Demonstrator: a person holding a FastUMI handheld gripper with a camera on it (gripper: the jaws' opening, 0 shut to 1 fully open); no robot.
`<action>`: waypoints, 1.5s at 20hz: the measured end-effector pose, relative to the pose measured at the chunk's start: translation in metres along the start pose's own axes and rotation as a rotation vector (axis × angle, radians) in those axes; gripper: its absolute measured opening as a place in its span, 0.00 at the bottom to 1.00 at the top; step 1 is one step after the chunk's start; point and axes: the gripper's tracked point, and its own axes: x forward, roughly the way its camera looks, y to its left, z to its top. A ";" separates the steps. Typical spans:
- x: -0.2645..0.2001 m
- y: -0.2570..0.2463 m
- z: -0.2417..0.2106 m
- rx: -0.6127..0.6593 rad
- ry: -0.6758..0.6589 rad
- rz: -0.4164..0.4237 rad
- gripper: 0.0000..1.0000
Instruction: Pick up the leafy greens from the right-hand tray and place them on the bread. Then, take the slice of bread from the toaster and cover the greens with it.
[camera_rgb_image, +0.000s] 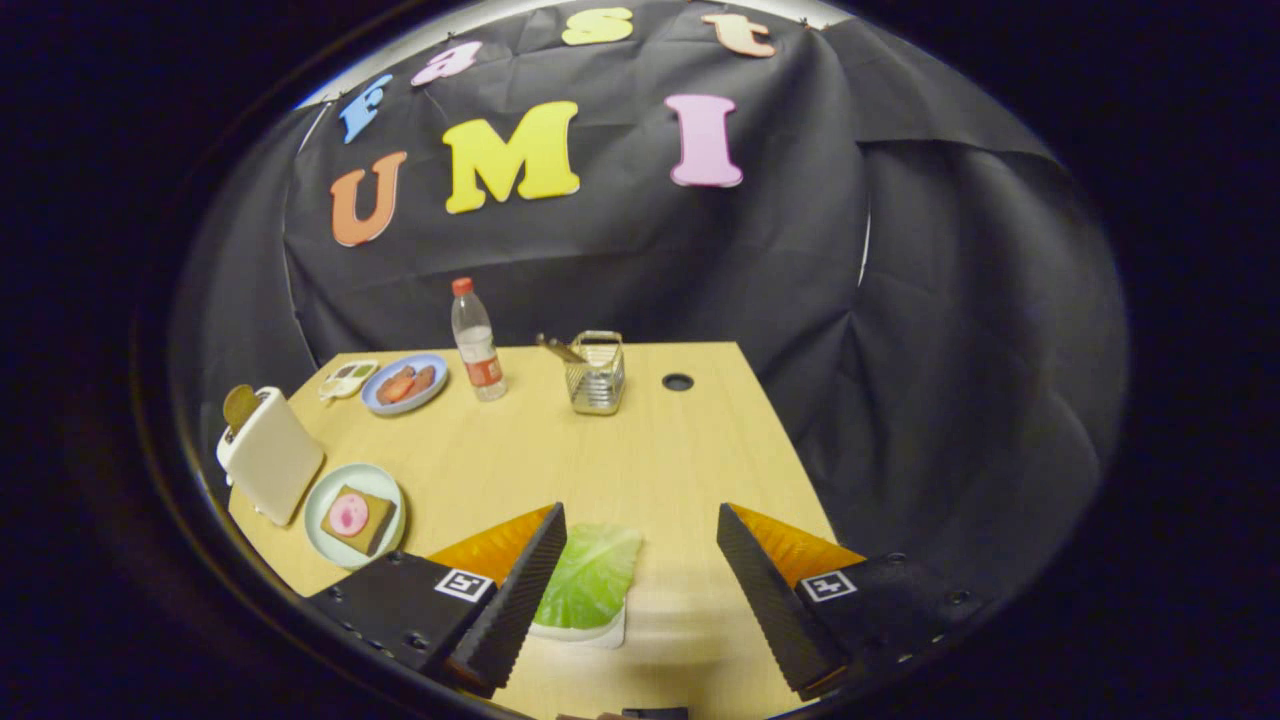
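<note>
Here the gripper (635, 585) stands with its fingers wide apart, gripping nothing. The leafy greens (588, 578) lie on a white tray (590, 632) between the fingers, close against the left one, which hides part of the tray. Far left of the greens, the toaster (270, 455) holds a bread slice (240, 405), beside a plate (325, 495) carrying bread (372, 528).

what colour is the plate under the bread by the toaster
Pale green plate, bread on it, beside the toaster; gripper view. The tool is open.
</note>
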 end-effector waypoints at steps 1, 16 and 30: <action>0.014 0.000 -0.007 0.008 0.026 -0.002 0.95; 0.119 0.027 -0.088 0.111 0.354 0.090 0.71; 0.107 0.027 -0.072 -0.048 0.266 -0.127 0.19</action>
